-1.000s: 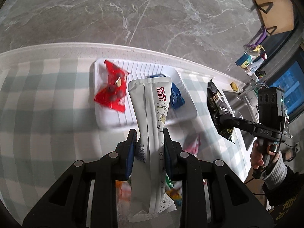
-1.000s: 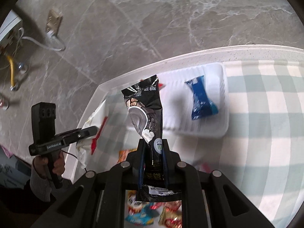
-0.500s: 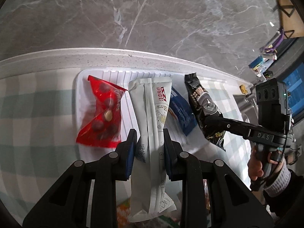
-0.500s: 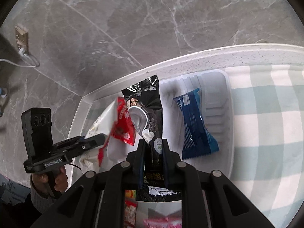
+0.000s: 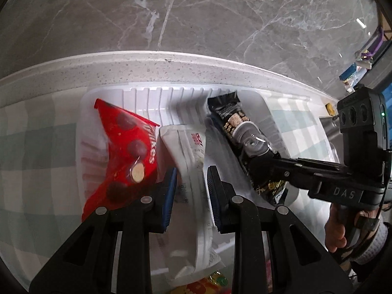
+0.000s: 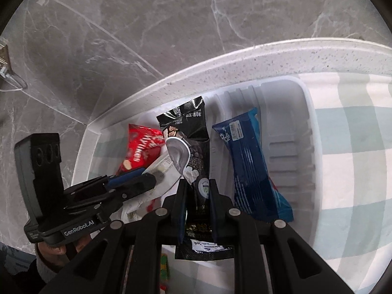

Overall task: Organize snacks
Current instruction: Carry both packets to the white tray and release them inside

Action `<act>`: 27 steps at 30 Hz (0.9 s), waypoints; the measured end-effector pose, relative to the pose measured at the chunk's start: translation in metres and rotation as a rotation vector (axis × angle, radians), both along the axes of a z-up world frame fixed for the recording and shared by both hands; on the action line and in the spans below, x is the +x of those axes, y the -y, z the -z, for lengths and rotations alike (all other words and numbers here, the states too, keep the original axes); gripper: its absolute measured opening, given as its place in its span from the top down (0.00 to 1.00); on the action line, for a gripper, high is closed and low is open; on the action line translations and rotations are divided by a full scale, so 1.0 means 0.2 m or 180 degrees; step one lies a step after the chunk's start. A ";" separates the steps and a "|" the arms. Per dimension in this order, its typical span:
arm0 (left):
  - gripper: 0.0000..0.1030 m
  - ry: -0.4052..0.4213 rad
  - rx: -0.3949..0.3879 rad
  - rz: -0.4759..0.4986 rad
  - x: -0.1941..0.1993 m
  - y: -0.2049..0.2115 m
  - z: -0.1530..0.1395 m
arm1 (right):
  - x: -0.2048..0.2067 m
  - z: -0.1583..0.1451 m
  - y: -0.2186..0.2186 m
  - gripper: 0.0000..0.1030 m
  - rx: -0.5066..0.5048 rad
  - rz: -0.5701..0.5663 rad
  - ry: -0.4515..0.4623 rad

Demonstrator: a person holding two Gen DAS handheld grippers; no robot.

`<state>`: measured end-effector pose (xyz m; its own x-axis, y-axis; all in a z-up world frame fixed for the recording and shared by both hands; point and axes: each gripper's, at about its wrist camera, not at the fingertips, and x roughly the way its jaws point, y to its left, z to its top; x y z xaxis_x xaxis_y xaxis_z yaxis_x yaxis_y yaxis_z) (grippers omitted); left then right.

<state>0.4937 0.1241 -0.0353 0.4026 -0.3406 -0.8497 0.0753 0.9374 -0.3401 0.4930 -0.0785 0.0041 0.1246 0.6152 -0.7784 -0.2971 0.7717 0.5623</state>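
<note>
A long white snack packet [image 5: 193, 169] with red lettering hangs over the ribbed white tray [image 5: 156, 93], clamped in the left claw [image 5: 191, 186]. Beside it, the right claw [image 6: 196, 191] grips a glossy black packet [image 6: 193, 147], both claws angled steeply down over the tray on the bench [image 6: 355, 171].

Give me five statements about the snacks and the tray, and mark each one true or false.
1. The left claw is shut on a white packet. True.
2. The right claw holds a red packet. False: it is shut on a black packet; the red packet lies in the tray.
3. A blue packet lies in the white tray. True.
4. The tray sits on bare wood. False: it sits on a checked cloth.
5. The tray holds no snacks yet. False: the red and blue packets already lie in it.
</note>
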 end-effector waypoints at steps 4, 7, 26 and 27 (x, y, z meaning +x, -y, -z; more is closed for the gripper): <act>0.76 0.0008 0.0026 -0.0004 0.01 0.01 0.02 | 0.01 0.01 -0.03 0.80 -0.0047 0.0004 0.0023; 0.76 0.0010 0.0062 0.0000 0.01 0.01 0.02 | 0.01 0.00 -0.04 0.80 -0.0052 0.0004 0.0075; 0.51 0.0396 0.0302 0.0031 -0.36 0.01 -0.27 | -0.31 -0.26 0.05 0.57 -0.0116 -0.0181 0.0630; 0.51 0.0410 0.0297 0.0029 -0.39 0.01 -0.29 | -0.33 -0.28 0.05 0.56 -0.0121 -0.0190 0.0659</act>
<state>0.4163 0.1215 0.0218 0.5076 -0.2666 -0.8193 0.1213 0.9636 -0.2385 0.4265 -0.0893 0.0593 0.2485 0.5970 -0.7628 -0.4490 0.7688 0.4554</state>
